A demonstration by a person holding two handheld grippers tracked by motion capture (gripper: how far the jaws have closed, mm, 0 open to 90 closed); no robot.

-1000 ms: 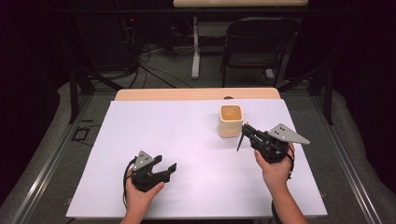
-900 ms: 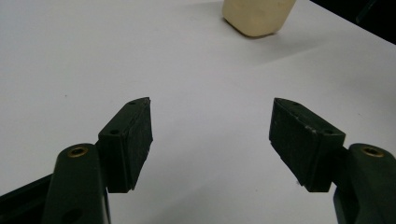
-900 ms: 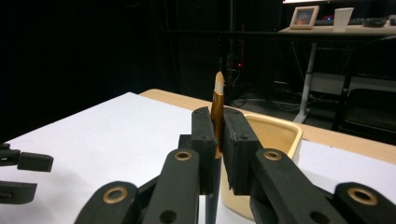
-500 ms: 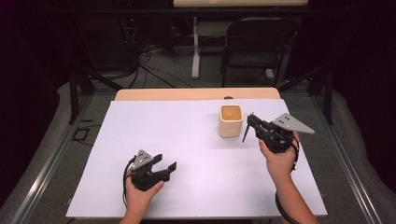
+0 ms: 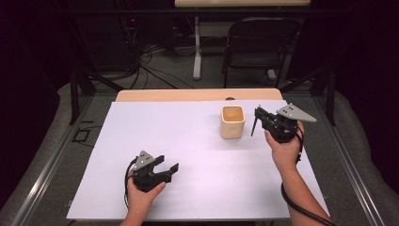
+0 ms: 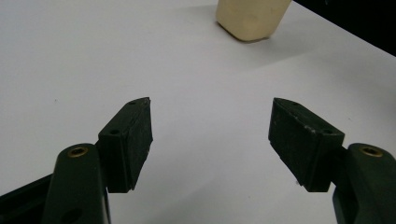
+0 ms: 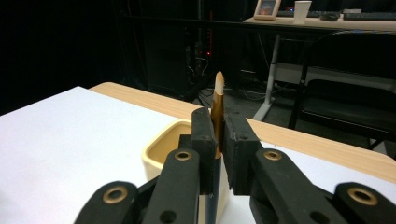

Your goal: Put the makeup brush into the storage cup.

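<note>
A cream square cup [image 5: 233,122] stands on the white table sheet [image 5: 188,141], right of the middle. Just to its right, my right gripper [image 5: 260,115] is shut on a thin brown utensil [image 5: 254,128], whose dark end hangs down beside the cup. In the right gripper view the utensil's pale pointed tip [image 7: 218,91] sticks up between the closed jaws [image 7: 218,135], with the cup [image 7: 163,140] right behind them. My left gripper [image 5: 170,168] rests open near the front left, holding nothing. Its jaws [image 6: 210,135] stand wide apart, and the cup [image 6: 252,18] lies far ahead of them.
A wooden table edge [image 5: 188,94] shows beyond the white sheet. Behind it stand a black chair [image 5: 261,42] and a desk leg with cables on the floor. Metal rails run along both sides of the table.
The right hand has carried the utensil away from the person and slightly up, ending beside the cup's right side. The left hand has stayed where it was.
</note>
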